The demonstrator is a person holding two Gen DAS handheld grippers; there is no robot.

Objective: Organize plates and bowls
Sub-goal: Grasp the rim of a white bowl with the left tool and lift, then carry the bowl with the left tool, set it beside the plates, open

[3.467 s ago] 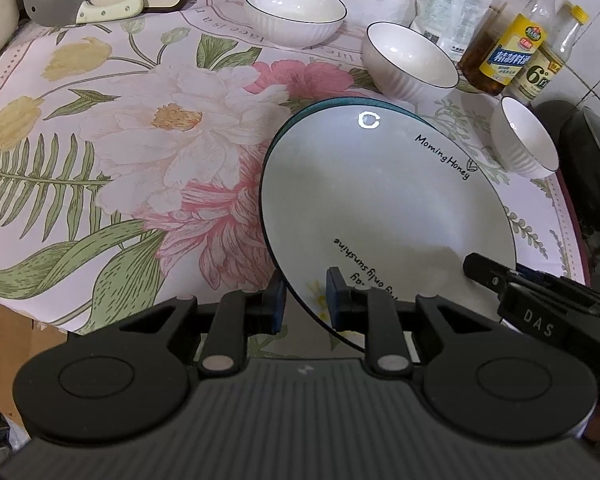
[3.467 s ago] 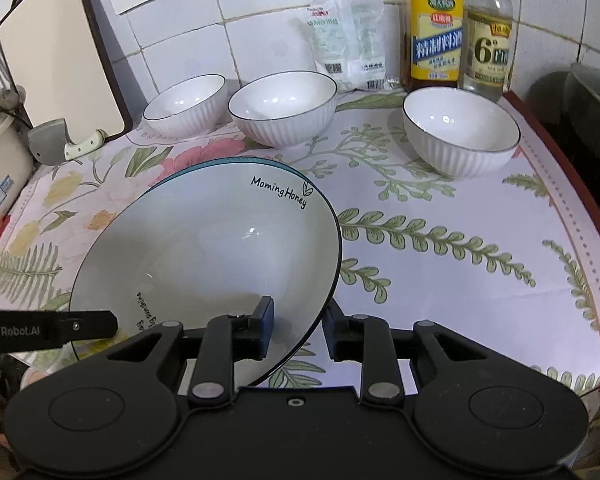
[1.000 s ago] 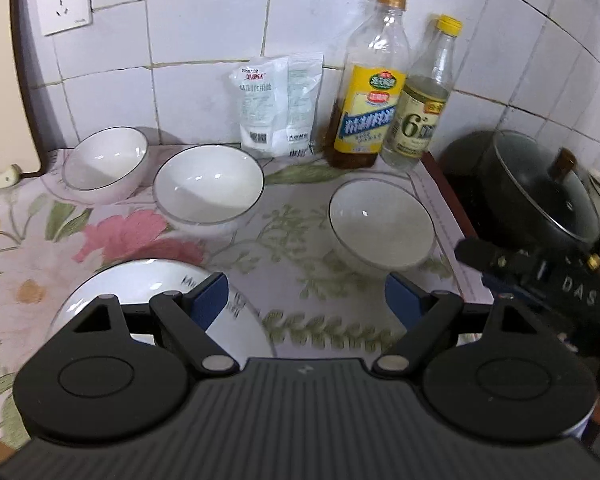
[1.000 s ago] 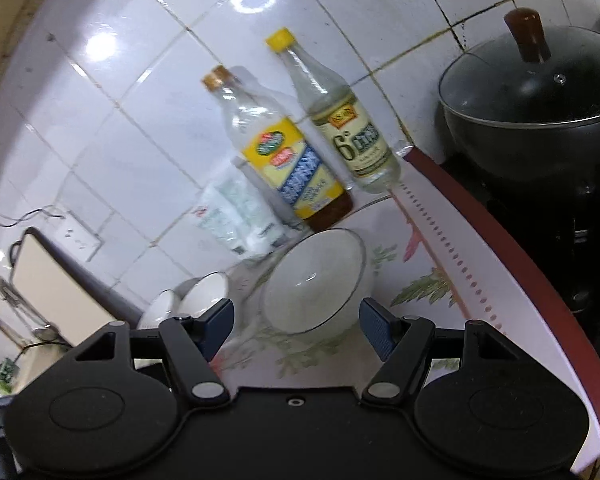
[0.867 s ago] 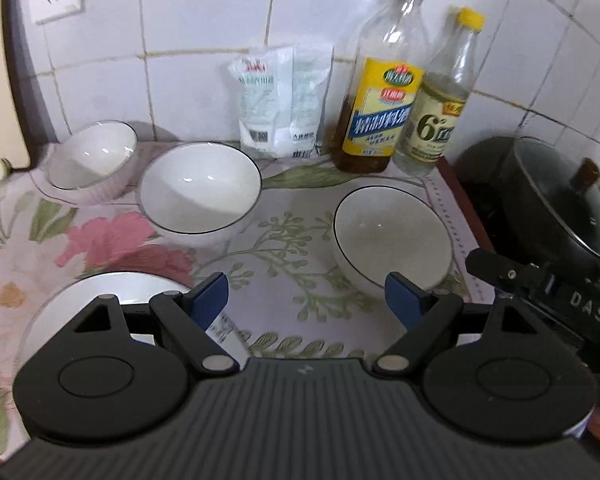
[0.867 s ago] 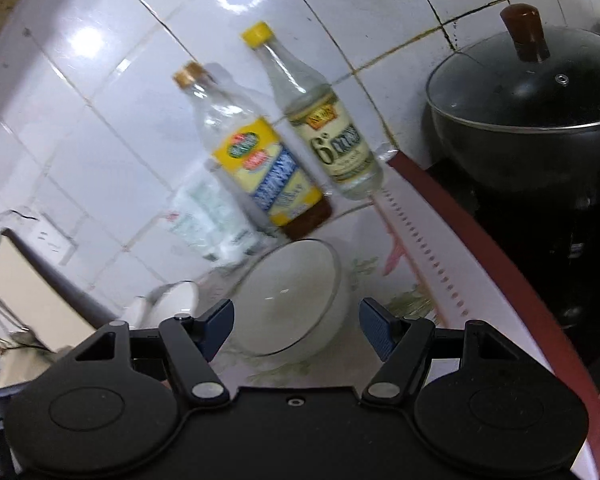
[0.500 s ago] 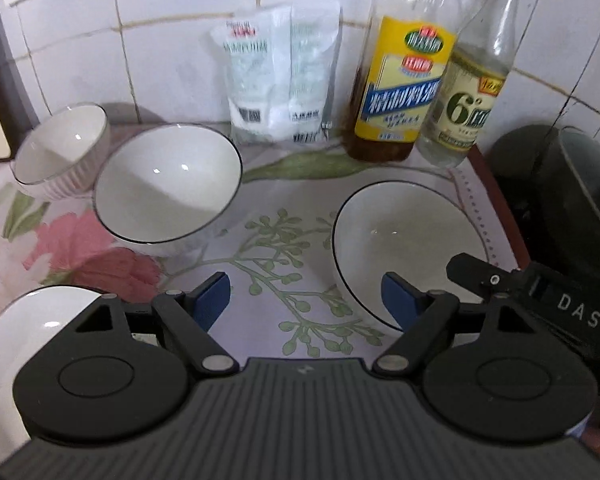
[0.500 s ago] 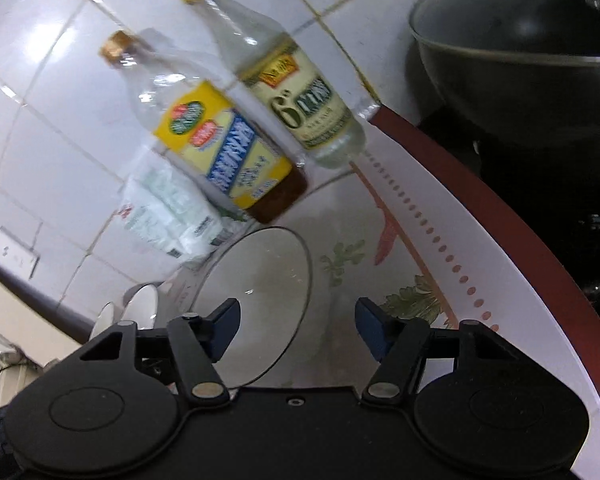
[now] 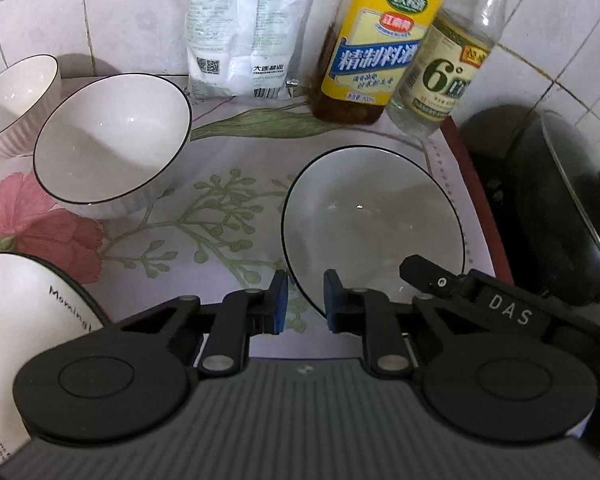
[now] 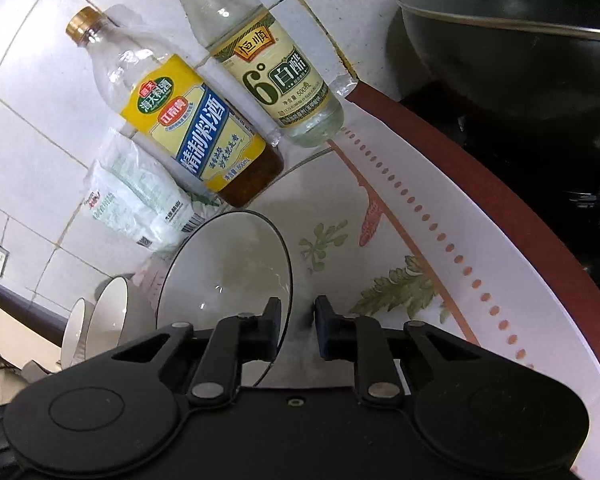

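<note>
We see the white bowl (image 9: 372,220) with a thin black rim in the middle of the left wrist view, on the flowery cloth (image 9: 228,160); its near edge hides behind the left gripper (image 9: 305,302). Those jaws have just been closing, and now they pinch the bowl's rim, one blue pad (image 9: 279,300) outside; the right gripper (image 10: 297,328) has just closed too, and its jaws hold the far rim of the same bowl, low in its own view. The bowl is smooth and shiny. Only the left wrist view shows the second bowl (image 9: 112,144) fully and a plate (image 9: 16,320) with writing, cut off at the lower left; the third bowl (image 9: 12,100) is cut off at the left edge. Only the right wrist view shows both bottle caps; the yellow-label bottle (image 10: 188,120) and the vinegar bottle (image 10: 268,64) look tilted there; the black pot (image 10: 520,40) is dark and hard to make out.
</note>
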